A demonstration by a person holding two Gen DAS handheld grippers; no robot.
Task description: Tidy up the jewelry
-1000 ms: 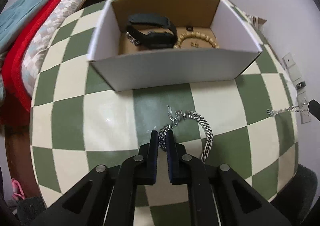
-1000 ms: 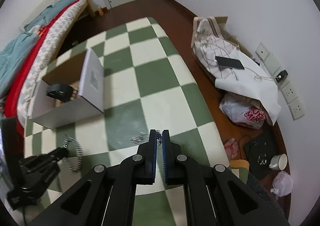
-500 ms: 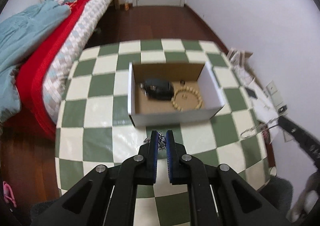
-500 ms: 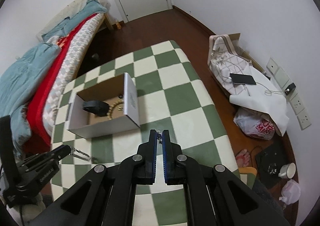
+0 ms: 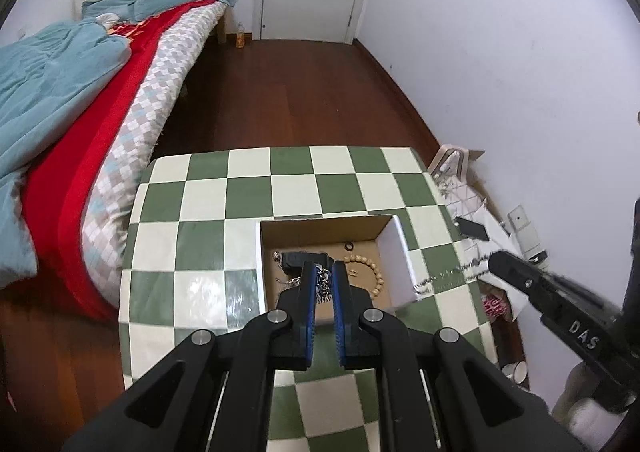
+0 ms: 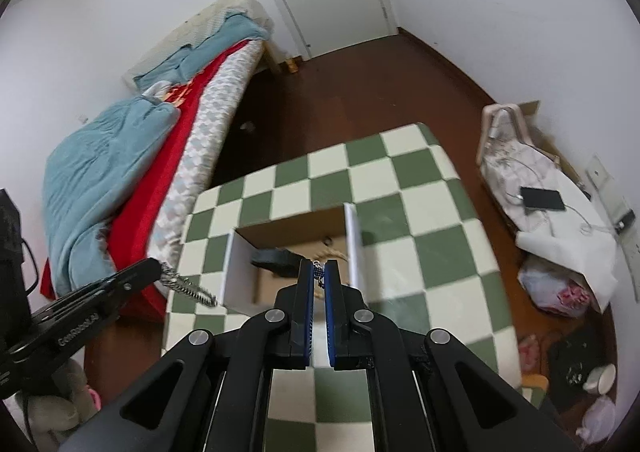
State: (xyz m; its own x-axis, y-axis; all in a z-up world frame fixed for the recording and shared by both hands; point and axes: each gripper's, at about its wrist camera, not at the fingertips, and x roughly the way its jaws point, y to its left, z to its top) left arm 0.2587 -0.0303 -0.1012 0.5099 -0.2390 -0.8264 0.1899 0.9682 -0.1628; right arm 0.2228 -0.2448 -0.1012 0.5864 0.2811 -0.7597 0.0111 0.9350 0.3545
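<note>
Chains: my left gripper (image 5: 324, 276) pinches the thick chain (image 5: 323, 286), right gripper (image 6: 319, 272) the thin chain (image 5: 448, 276), both raised over the box (image 5: 262, 272) for dropping in.

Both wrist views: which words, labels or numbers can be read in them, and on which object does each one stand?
"DAS": white letters on the right gripper, seen from the left wrist view; any further letters are hidden.
Embossed lettering on the left gripper, seen from the right wrist view: too blurred to read.
Red print on the plastic bag beside the table: too small to read.
The cardboard box shows no readable text.
</note>
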